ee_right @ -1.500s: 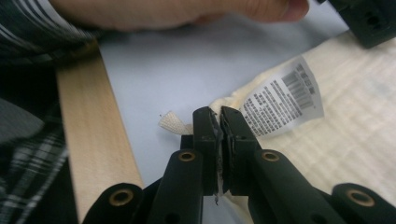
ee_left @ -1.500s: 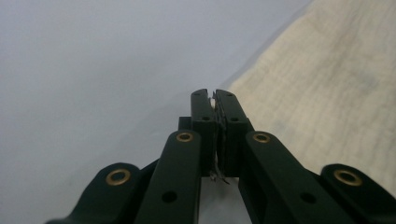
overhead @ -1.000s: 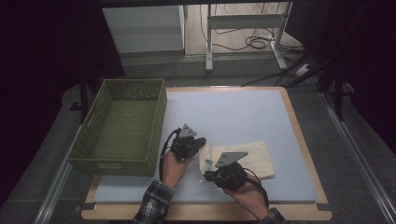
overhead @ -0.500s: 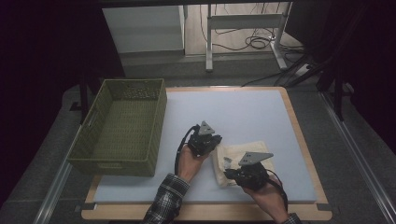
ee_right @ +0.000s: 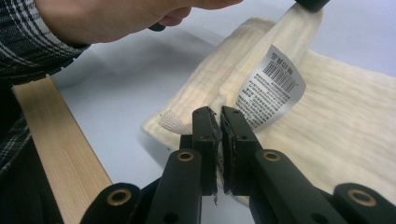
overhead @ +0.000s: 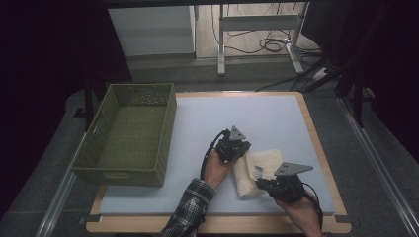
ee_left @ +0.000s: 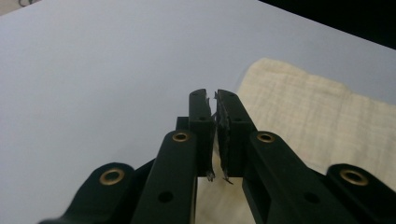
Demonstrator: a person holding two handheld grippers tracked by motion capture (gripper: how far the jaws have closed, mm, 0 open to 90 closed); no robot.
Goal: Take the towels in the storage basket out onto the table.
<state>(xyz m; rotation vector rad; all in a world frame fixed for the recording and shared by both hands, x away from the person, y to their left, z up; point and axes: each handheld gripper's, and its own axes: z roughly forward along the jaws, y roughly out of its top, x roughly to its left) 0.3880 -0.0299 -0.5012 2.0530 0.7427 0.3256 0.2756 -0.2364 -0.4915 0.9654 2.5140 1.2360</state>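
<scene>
I hold a folded cream towel (overhead: 259,170) on the table's (overhead: 276,118) near right part. My left hand-held gripper (overhead: 241,148) and right hand-held gripper (overhead: 259,181) each pinch a towel edge, jaws together. I judge folding underway; next, carry edges across evenly.

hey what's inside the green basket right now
The green basket looks empty: its woven floor shows bare. Its near wall hides the floor strip just behind it. The cream towel lies on the table.
</scene>
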